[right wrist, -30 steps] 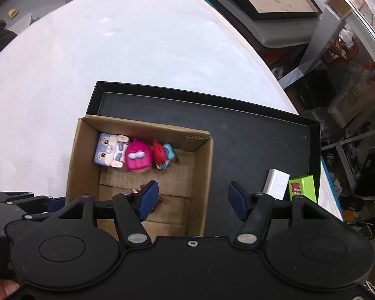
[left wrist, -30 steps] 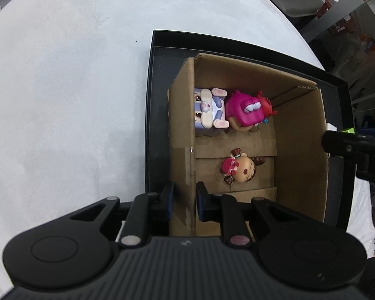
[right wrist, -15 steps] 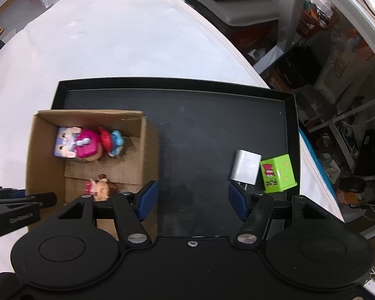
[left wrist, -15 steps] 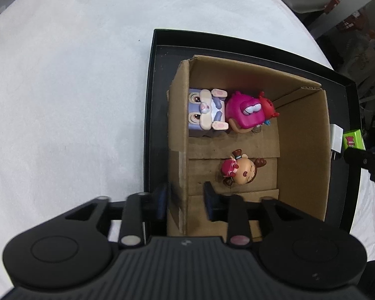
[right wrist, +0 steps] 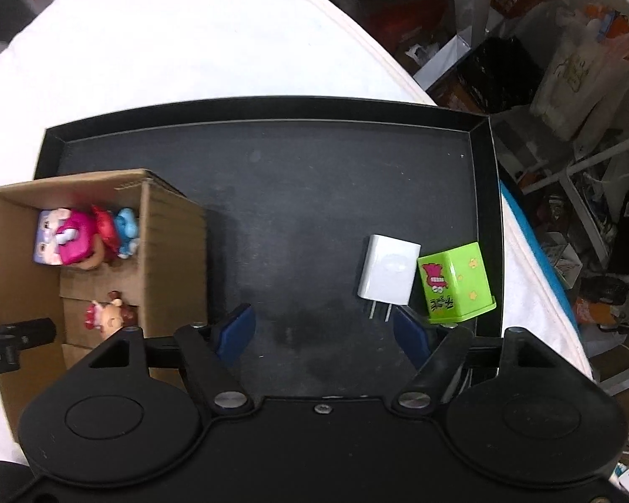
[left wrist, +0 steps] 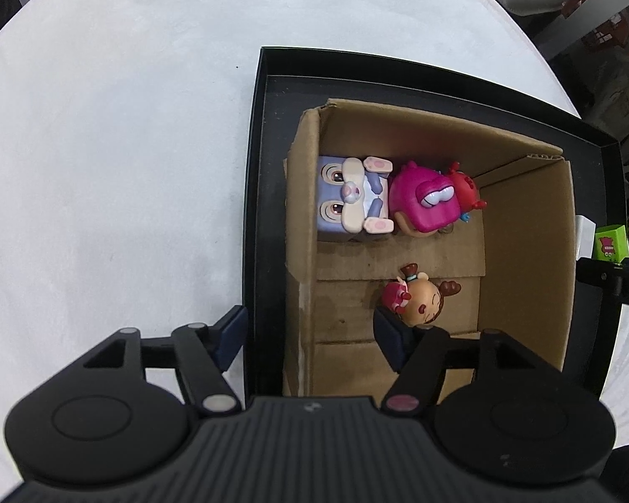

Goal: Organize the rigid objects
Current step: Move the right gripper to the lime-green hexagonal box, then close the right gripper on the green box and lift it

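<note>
Both grippers pointed straight down over the black tray (right wrist: 272,159) on the white-covered table (left wrist: 105,146).

Left gripper (left wrist: 310,335) stood unclenched, its jaws having just been opening. They straddled the left wall of the cardboard box (left wrist: 528,251): one finger outside, over the tray's left rim, the other inside the box, just beside the small brown-headed figurine (left wrist: 419,304). The pads didn't press on the wall.

Inside the box, along the far side: a purple bunny cube (left wrist: 348,199) touching a magenta figurine (left wrist: 425,203), w/ a red piece (right wrist: 105,226) and a blue one (right wrist: 126,230) packed right behind that. The brown-headed figurine sat apart from them, nearer the gripper.

Right gripper (right wrist: 323,329) was released too, jaws having just been opening, nothing between them but bare tray floor. It hung over the right part of the tray. A white charger plug (right wrist: 388,270) lay flat, prongs toward the gripper, just beyond its right finger. A green box (right wrist: 457,281) w/ a cartoon print sat right beside the plug, near the tray's right wall. Both lay well apart from the cardboard box.
</note>
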A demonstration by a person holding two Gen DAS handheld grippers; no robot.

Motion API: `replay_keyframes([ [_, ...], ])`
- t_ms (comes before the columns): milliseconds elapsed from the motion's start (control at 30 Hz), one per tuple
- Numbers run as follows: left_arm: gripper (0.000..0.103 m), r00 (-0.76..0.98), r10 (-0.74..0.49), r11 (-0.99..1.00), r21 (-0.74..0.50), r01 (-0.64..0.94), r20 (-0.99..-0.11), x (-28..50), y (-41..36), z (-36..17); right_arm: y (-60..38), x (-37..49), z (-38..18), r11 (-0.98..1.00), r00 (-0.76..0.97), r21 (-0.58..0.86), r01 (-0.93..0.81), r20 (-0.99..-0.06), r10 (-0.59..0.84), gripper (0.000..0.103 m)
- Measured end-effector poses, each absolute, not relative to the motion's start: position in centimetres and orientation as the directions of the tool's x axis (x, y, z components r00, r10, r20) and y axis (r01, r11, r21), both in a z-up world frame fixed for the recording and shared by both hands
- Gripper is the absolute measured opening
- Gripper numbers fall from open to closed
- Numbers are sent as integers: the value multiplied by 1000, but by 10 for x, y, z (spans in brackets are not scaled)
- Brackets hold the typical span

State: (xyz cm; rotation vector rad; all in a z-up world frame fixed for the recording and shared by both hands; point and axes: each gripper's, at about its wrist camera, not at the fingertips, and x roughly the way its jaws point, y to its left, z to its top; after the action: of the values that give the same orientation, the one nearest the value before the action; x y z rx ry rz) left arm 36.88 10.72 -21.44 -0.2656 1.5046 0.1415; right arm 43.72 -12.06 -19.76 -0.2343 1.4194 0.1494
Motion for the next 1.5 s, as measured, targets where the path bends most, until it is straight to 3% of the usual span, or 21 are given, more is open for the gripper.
replay_keyframes([
  [800, 65, 60, -83, 965, -95, -244, -995, 372, 107, -216, -160, 467, -220, 979, 168, -131, -157, -980, -104, 73],
  [867, 65, 60, -83, 965, -95, -246, -995, 371, 108, -216, -160, 469, -220, 975, 177, -151, -165, -977, -121, 71],
  [967, 65, 61, -87, 964, -99, -246, -994, 372, 108, -216, -165, 474, -217, 974, 179, -170, -151, -974, -142, 61],
  [1033, 65, 64, -88, 964, -101, -247, -994, 372, 108, -215, -168, 474, -215, 973, 177, -180, -148, -972, -153, 49],
  [1133, 65, 67, -92, 962, -106, -250, -993, 373, 109, -216, -173, 473, -216, 963, 171, -217, -161, -967, -189, 42],
  [1500, 65, 62, -106, 960, -118, -254, -992, 373, 113, -219, -166, 468, -233, 933, 170, -291, -211, -951, -258, 49],
])
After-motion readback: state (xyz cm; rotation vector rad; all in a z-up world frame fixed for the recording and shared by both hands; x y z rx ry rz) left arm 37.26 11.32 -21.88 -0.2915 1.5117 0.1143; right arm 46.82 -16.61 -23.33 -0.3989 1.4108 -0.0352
